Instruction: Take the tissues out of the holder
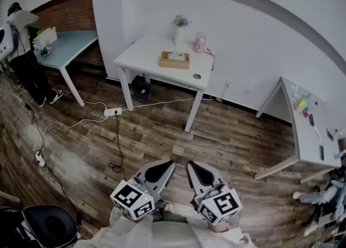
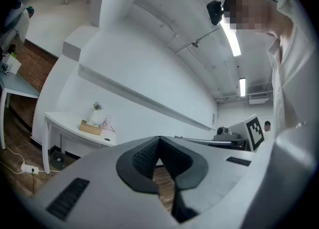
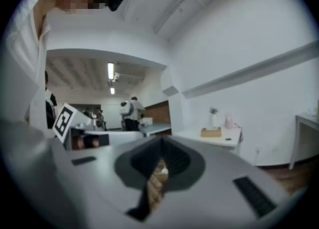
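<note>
A wooden tissue holder [image 1: 175, 59] with white tissue showing in its top stands on a white table [image 1: 146, 52] by the far wall. It is small and far off in the left gripper view [image 2: 90, 127] and the right gripper view [image 3: 211, 132]. My left gripper [image 1: 172, 162] and right gripper [image 1: 190, 163] are held side by side close to my body, well short of the table, pointing level toward it. Both have their jaws closed tip to tip with nothing between them; the same shows for the left gripper [image 2: 159, 138] and the right gripper [image 3: 162, 139] in their own views.
On the table are also a vase [image 1: 179, 31], a pink object [image 1: 201, 43] and a small dark disc [image 1: 197, 76]. A power strip [image 1: 112, 112] and cables lie on the wood floor. A person [image 1: 24, 52] stands at a blue-grey table far left. Another white table [image 1: 303, 144] is on the right, a black chair [image 1: 48, 225] bottom left.
</note>
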Available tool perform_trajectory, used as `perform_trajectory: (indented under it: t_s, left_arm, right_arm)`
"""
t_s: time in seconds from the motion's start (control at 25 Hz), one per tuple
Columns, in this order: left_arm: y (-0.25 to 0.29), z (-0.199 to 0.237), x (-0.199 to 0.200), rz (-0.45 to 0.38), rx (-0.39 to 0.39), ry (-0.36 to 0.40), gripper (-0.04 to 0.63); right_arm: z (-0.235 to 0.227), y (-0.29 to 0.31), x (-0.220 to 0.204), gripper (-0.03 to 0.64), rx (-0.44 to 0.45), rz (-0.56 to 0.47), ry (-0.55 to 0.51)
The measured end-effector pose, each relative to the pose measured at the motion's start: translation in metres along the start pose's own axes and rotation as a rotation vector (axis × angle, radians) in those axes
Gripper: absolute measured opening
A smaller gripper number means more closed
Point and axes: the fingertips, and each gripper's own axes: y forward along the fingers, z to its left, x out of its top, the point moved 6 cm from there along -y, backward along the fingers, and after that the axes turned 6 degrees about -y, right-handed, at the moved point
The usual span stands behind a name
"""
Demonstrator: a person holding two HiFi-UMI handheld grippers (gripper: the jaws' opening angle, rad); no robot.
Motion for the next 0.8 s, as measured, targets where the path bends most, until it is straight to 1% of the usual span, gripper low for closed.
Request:
perform_trajectory:
  t_s: [0.2,0.36,0.68,0.8]
  left_arm:
    - [0.007,0.002,0.003,-0.008,-0.009,-0.023,0.017]
    - [0.006,0.008,0.001,-0.006,-0.005,-0.067,0.017]
    - [0.012,0.012,-0.003,0.002,-0.005,-0.08,0.017]
    - [0.014,0.011,-0.004,0.008,-0.01,-0.087,0.017]
  right_arm:
    - [-0.007,0.004,0.003,0.011,-0.009,-0.01,-0.001]
    - [-0.005,0.006,0.003,0.011,0.0,-0.009,0.001]
    - [-0.01,0.007,0.004,0.011,-0.007,0.002,-0.012]
    - [-0.012,0.007,0.003,0.011,-0.007,-0.016,0.022]
